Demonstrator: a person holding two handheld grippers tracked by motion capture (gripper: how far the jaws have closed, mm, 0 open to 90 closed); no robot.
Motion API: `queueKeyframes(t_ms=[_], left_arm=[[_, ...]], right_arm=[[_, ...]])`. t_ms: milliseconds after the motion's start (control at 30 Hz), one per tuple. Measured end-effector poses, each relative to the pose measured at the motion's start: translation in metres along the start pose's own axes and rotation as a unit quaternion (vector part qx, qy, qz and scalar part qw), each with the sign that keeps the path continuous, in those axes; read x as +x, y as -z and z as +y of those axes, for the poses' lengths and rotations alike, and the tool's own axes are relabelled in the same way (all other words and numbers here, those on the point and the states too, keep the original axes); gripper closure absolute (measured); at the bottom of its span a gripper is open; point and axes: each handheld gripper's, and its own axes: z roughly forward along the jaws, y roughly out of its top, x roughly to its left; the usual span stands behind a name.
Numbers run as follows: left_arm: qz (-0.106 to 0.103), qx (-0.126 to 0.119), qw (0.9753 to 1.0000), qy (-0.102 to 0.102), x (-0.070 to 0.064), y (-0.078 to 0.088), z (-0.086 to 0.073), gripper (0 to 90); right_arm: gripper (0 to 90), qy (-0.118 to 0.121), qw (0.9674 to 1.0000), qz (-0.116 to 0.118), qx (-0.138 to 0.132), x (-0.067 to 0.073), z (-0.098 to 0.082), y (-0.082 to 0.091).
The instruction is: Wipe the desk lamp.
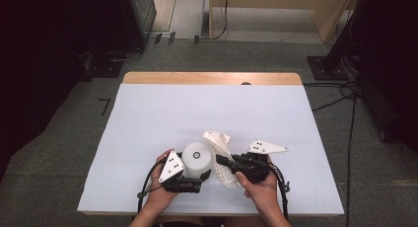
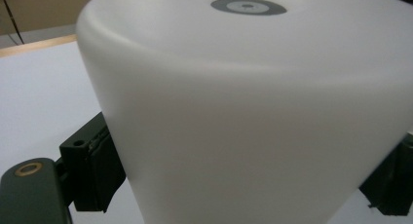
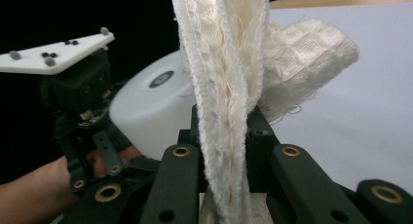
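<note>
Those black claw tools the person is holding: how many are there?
2. The left gripper clamps the white tub near the table's front edge. The right gripper, beside it, pinches a cream cloth. None seems hidden.

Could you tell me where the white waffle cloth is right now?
In the high view the cloth sits near the table's front edge, pinched in the right gripper, just right of the white container held by the left gripper.
</note>
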Motion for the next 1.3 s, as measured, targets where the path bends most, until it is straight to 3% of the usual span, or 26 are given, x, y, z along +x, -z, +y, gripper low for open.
queueKeyframes(t_ms=[67,300,533,633,833,967,1300], left_arm=[[0.001,-0.001,1.0,-0.002,0.001,0.0,0.001,8.7],[-0.002,-0.01,0.9999,-0.001,0.002,0.004,0.004,8.7],[0.007,0.01,0.9997,-0.02,0.005,-0.003,-0.003,8.6],[0.003,0.005,0.9999,-0.015,0.007,-0.004,-0.005,8.6],[-0.006,-0.016,0.9996,-0.021,0.006,0.0,-0.001,8.6],[-0.001,-0.02,0.9995,-0.025,0.011,0.0,-0.004,8.6],[0.024,0.012,0.9992,-0.029,0.021,-0.007,-0.019,8.5]], right_arm=[[79.2,0.004,1.0,0.0,0.0,0.001,0.0,-0.001],[79.3,-0.028,0.9987,-0.021,0.037,-0.014,-0.016,-0.015],[79.2,-0.025,0.9994,-0.015,0.016,-0.007,-0.006,-0.006],[79.2,-0.024,0.9995,-0.016,0.014,-0.005,-0.005,-0.004],[79.3,-0.04,0.9979,-0.03,0.041,-0.012,-0.016,-0.016],[79.3,-0.042,0.998,-0.03,0.036,-0.016,-0.015,-0.014],[79.2,-0.046,0.9977,-0.038,0.033,-0.019,-0.016,-0.011]])
